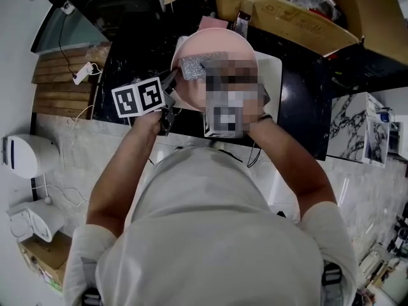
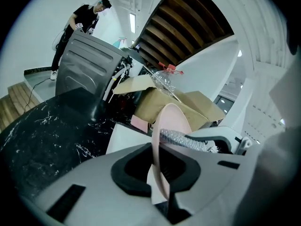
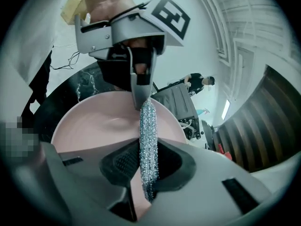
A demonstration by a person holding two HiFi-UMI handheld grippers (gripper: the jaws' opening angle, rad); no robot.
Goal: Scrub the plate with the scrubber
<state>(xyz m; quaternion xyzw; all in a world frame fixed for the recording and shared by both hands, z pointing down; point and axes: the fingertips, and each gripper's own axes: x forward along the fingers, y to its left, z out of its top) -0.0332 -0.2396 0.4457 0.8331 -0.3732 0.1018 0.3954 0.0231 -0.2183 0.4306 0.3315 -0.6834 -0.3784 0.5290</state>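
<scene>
This is a makeshift work corner in a large indoor hall, not a fitted kitchen. A black, white-veined marble-look counter (image 1: 306, 107) is crowded at its far edge by open brown cardboard boxes (image 1: 287, 14). Beside it lie pale wooden slatted steps (image 1: 60, 85) with a white power strip (image 1: 83, 74) and trailing cables. A grey ribbed sheet-metal cabinet (image 2: 89, 65) stands beyond the counter — above it rise tall white walls and the dark slatted underside of a staircase (image 2: 188, 27). A person in black clothes (image 2: 77, 25) stands far off.
</scene>
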